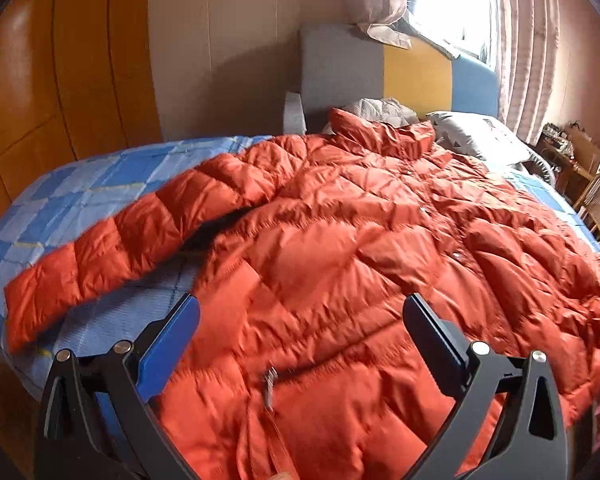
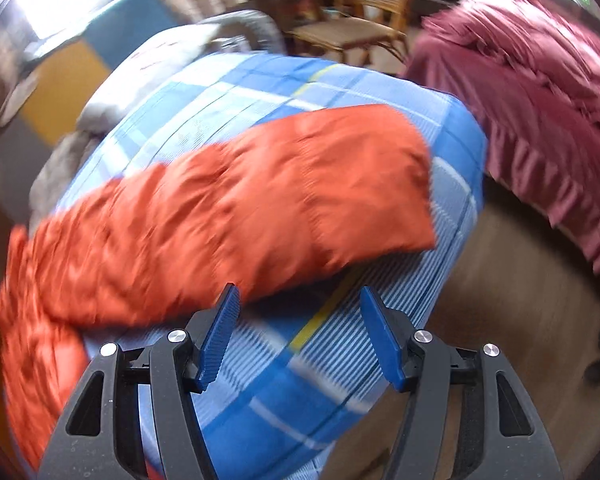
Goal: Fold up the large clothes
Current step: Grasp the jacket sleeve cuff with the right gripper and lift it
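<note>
A large orange quilted down jacket [image 1: 340, 240] lies spread front-up on a bed with a blue plaid sheet [image 1: 80, 188]. Its collar points toward the headboard and one sleeve [image 1: 120, 248] stretches out to the left. My left gripper [image 1: 300, 312] is open and empty, just above the jacket's lower front near the zipper pull [image 1: 270, 384]. In the blurred right wrist view the other sleeve [image 2: 260, 208] lies across the bed [image 2: 300, 360] near its corner. My right gripper [image 2: 296, 316] is open and empty, just short of the sleeve's near edge.
Pillows [image 1: 472, 136] and a grey, yellow and blue headboard [image 1: 416, 76] stand at the far end. A wooden wardrobe [image 1: 60, 80] is on the left. A wooden chair [image 2: 364, 20] and a maroon garment [image 2: 540, 100] are beyond the bed's corner, with bare floor [image 2: 520, 320] below.
</note>
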Demonstrator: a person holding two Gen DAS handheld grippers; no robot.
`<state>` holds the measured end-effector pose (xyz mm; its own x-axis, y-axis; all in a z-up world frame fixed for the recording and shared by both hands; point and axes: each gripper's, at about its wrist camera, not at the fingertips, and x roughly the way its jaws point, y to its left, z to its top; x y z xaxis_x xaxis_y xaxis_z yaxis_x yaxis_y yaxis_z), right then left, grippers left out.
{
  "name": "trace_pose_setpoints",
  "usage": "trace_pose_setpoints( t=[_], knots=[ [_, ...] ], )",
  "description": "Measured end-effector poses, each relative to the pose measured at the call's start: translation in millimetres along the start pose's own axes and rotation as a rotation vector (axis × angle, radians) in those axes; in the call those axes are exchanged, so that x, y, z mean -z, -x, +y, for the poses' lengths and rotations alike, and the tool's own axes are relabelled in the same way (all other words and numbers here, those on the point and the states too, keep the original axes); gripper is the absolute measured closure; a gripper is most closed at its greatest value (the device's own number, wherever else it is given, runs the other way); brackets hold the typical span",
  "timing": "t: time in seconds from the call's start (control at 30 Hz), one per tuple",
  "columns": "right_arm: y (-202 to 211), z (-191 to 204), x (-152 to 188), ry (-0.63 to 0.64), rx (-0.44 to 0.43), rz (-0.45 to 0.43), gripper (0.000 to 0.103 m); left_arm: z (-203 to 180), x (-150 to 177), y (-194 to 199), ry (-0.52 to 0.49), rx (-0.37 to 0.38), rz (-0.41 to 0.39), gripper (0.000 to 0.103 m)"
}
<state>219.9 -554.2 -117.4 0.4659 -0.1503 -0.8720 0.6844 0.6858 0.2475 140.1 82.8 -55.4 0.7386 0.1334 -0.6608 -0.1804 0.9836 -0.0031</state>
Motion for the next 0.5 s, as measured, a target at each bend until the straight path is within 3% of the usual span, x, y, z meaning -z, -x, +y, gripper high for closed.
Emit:
trace_pose_setpoints(
  t=[0.2,0.27,0.3,0.33,0.4,0.5],
  knots=[
    [-19.2,-33.1,-22.9,-0.272,-0.04,0.044,0.04,16.5,-10.2,-25.1,0.013,-0.032,0.017,0.002],
    [-21.7,-32.5,-30.2,-0.308,-0.031,0.031,0.055,26.2,-13.7,-35.4,0.042,-0.034,0.04,0.002],
    [-22.1,-30.6,-33.5,-0.316,-0.029,0.026,0.072,29.7,-14.7,-39.4,0.053,-0.035,0.045,0.002],
    [-24.0,-30.6,-37.1,-0.328,-0.039,0.027,0.08,33.8,-16.3,-44.7,0.062,-0.041,0.056,0.002],
    [-25.3,-28.1,-45.8,-0.342,-0.066,0.014,0.091,40.3,-17.8,-53.1,0.075,-0.048,0.072,0.002],
    [-18.6,-7.3,-61.3,-0.276,-0.061,-0.032,0.093,49.7,-18.8,-62.0,0.091,-0.055,0.084,0.002]
  ],
)
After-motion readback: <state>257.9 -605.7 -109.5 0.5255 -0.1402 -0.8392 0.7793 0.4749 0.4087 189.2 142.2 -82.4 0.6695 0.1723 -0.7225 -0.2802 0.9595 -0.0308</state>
